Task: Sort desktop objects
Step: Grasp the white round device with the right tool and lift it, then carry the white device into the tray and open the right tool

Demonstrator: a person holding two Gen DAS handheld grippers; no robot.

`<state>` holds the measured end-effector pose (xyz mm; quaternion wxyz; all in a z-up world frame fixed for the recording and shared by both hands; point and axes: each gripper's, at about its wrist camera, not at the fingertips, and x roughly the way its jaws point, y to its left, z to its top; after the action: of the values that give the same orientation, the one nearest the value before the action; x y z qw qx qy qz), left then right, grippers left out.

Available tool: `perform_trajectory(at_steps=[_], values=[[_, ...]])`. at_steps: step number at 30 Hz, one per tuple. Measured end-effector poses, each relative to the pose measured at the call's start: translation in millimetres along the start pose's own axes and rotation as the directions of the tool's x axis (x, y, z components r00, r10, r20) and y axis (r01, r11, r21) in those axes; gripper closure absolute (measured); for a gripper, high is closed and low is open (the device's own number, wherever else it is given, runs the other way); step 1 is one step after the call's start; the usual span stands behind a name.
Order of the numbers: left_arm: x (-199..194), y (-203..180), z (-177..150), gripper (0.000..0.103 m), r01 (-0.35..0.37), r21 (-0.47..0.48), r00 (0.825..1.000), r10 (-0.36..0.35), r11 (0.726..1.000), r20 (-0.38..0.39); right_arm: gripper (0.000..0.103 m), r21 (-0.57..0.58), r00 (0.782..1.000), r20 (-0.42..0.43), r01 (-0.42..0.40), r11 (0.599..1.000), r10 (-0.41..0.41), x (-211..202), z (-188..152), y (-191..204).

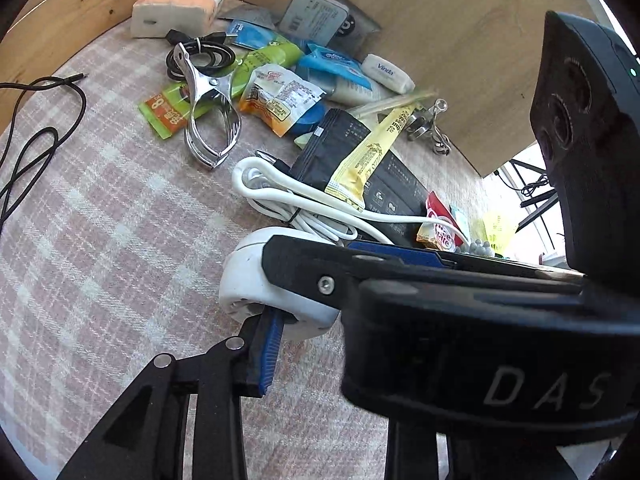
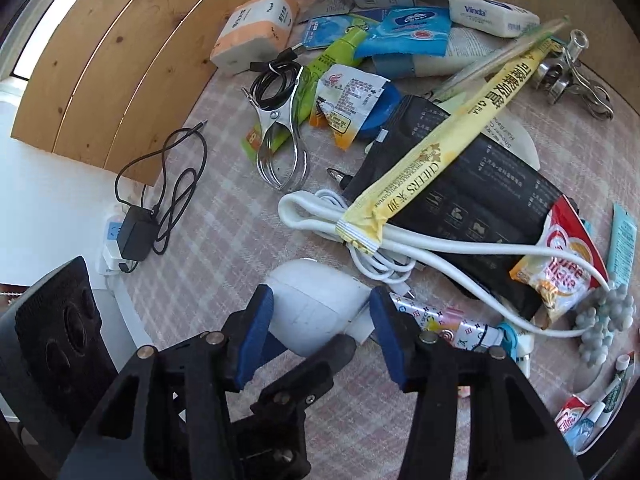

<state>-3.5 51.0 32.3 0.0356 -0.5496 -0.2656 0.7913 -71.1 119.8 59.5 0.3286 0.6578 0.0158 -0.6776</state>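
Note:
A white rounded charger plug [image 2: 312, 304] with its white cable [image 2: 360, 236] lies on the checked cloth. My right gripper [image 2: 320, 328] is open with its blue pads on either side of the plug, and a black finger reaches in from below onto it. In the left wrist view the plug [image 1: 248, 280] sits between my left gripper's blue pads [image 1: 270, 344], and the right gripper's body [image 1: 460, 320] covers the upper finger. A black pouch [image 2: 472, 184], a yellow sachet [image 2: 432, 152] and a metal clip [image 2: 280, 140] lie in the pile behind.
Tissue packs [image 2: 256, 28], snack packets [image 2: 348, 100], a Coffee-mate sachet [image 2: 560, 272], a coiled black cable [image 2: 276, 80] and a binder clip [image 2: 572, 76] crowd the far cloth. A wooden wall [image 2: 120, 60] runs along the back left. A black adapter [image 2: 136, 236] sits at the left edge.

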Motion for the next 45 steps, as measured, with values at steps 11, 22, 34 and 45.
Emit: perform_trajectory(at_steps=[11, 22, 34, 45], values=[[-5, -2, -3, 0.075, 0.082, -0.002, 0.997, -0.082, 0.997, 0.003, 0.042, 0.073, 1.0, -0.004, -0.028, 0.997, 0.029, -2, -6, -13], [-24, -71, -9, 0.075, 0.158, 0.139, 0.987, -0.159, 0.978, -0.004, 0.042, 0.13, 0.989, 0.147, -0.022, 0.991, 0.003, -77, -43, -44], [5, -214, -46, 0.075, 0.268, 0.418, 0.963, -0.229, 0.868, -0.142, 0.042, 0.387, 0.942, 0.319, -0.029, 0.922, -0.104, -172, -138, -151], [43, -323, -115, 0.075, 0.39, 0.559, 0.914, -0.233, 0.732, -0.334, 0.042, 0.592, 0.906, 0.356, -0.03, 0.805, -0.228, -223, -242, -235]])
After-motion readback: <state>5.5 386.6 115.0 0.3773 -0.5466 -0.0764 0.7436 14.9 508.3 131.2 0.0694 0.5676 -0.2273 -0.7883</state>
